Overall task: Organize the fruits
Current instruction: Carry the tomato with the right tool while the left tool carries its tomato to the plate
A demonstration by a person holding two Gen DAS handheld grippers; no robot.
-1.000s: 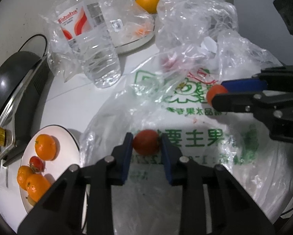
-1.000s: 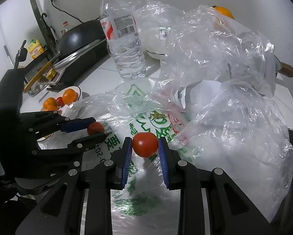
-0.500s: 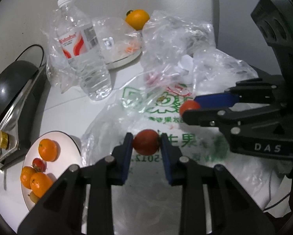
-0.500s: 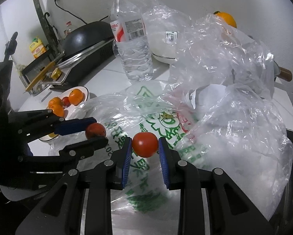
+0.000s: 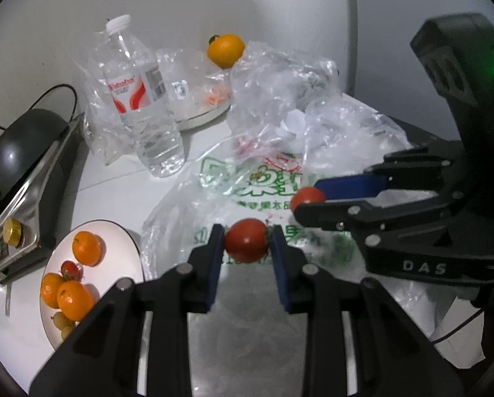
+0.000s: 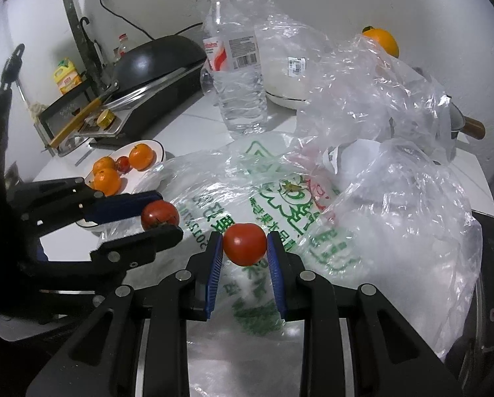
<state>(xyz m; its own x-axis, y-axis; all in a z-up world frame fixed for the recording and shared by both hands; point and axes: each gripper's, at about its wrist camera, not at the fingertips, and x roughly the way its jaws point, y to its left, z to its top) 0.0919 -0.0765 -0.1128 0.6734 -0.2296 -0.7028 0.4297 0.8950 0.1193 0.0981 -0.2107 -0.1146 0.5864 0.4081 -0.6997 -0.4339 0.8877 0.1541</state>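
My left gripper (image 5: pixel 246 240) is shut on a small red tomato (image 5: pixel 245 240), held above the printed plastic bag (image 5: pixel 247 182). My right gripper (image 6: pixel 244 244) is shut on a second red tomato (image 6: pixel 244 244) above the same bag. In the left wrist view the right gripper (image 5: pixel 305 198) comes in from the right with its tomato (image 5: pixel 306 197). In the right wrist view the left gripper (image 6: pixel 159 215) shows at the left with its tomato (image 6: pixel 159 214). A white plate (image 5: pixel 118 241) at the lower left holds several oranges (image 5: pixel 86 247), a small tomato (image 5: pixel 70 269) and pale small fruits.
A water bottle (image 5: pixel 141 99) stands behind the bag. Crumpled clear bags (image 6: pixel 362 99) cover the right side, with an orange (image 5: pixel 225 49) at the back by a white dish (image 5: pixel 200 117). A black pan and cooker (image 5: pixel 22 152) sit at the left.
Both grippers have lifted and drawn back from the bag with their tomatoes. The plate of fruit and the bottle now show more fully in both views.
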